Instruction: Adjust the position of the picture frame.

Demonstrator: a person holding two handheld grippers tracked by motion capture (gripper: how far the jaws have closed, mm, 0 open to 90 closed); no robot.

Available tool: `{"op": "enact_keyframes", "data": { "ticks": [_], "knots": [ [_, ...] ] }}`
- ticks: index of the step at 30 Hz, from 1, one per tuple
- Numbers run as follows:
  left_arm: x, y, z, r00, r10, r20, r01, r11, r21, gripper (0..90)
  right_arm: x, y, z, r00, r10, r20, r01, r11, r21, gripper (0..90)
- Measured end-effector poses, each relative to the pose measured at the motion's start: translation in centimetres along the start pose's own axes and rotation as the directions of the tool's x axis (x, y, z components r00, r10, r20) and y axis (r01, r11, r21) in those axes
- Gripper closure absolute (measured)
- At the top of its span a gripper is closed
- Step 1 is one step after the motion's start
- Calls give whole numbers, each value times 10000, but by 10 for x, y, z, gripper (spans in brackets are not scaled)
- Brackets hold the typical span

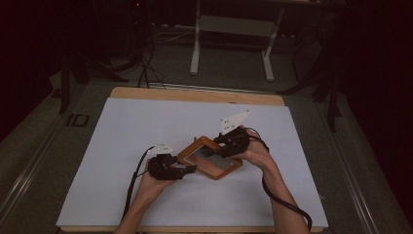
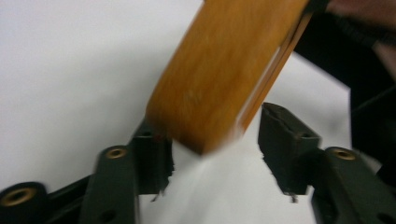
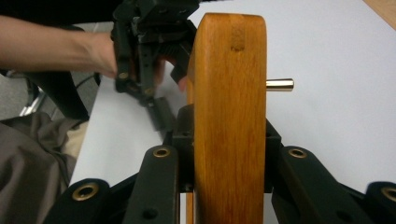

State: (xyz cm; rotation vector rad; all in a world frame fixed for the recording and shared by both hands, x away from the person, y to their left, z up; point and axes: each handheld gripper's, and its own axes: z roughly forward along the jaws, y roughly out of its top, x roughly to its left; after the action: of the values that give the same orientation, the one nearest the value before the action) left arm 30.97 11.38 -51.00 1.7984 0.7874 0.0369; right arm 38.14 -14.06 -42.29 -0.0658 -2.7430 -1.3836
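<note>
Two grippers, one wooden frame

Left gripper [image 1: 191, 168] low on the white sheet [image 1: 122, 146], jaws apart. A corner of the wooden frame [image 1: 210, 157] sits between them in the left gripper view, against one pad and clear of the other [image 2: 285, 135]. Frame near the middle of the table, tilted. Right gripper [image 1: 207, 151] clamps the frame's far edge, pads pressed on both faces [image 3: 229, 177]. A brass pin [image 3: 280, 84] sticks out of one face.
</note>
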Motion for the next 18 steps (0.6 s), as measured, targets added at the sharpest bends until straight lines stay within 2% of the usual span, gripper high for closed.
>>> {"op": "enact_keyframes", "data": {
  "ticks": [1, 4, 5, 8, 9, 13, 18],
  "knots": [
    [0, 3, -5, 9999, 123, -59, -125, 9996, -269, 536, 0, -1, 0, 10000, 34, -29, -35, 9999, -130, 701],
    [-1, 4, -11, 9995, 299, 56, -296, 9982, -512, 588, 0, -3, -2, 9999, 108, -28, -109, 9995, -297, 700],
    [-2, 7, -17, 9986, 495, 163, -485, 9972, -572, 599, -1, -5, -4, 9994, 252, -250, -265, 9983, -510, 699],
    [-4, 10, -22, 9973, 696, 247, -682, 9963, -522, 639, -2, -6, -4, 9985, 345, -435, -374, 9969, -693, 691],
    [-6, 14, -27, 9945, 1031, 181, -1020, 9933, -538, 653, -1, -7, -5, 9981, 398, -471, -430, 9967, -683, 659],
    [-9, 21, -32, 9914, 1301, 165, -1292, 9904, -491, 673, -1, -10, -6, 9974, 605, -380, -631, 9954, -720, 643],
    [-12, 26, -32, 9896, 1436, 97, -1431, 9888, -424, 673, 2, -15, -6, 9958, 888, -230, -904, 9926, -816, 638]
  ]
}}
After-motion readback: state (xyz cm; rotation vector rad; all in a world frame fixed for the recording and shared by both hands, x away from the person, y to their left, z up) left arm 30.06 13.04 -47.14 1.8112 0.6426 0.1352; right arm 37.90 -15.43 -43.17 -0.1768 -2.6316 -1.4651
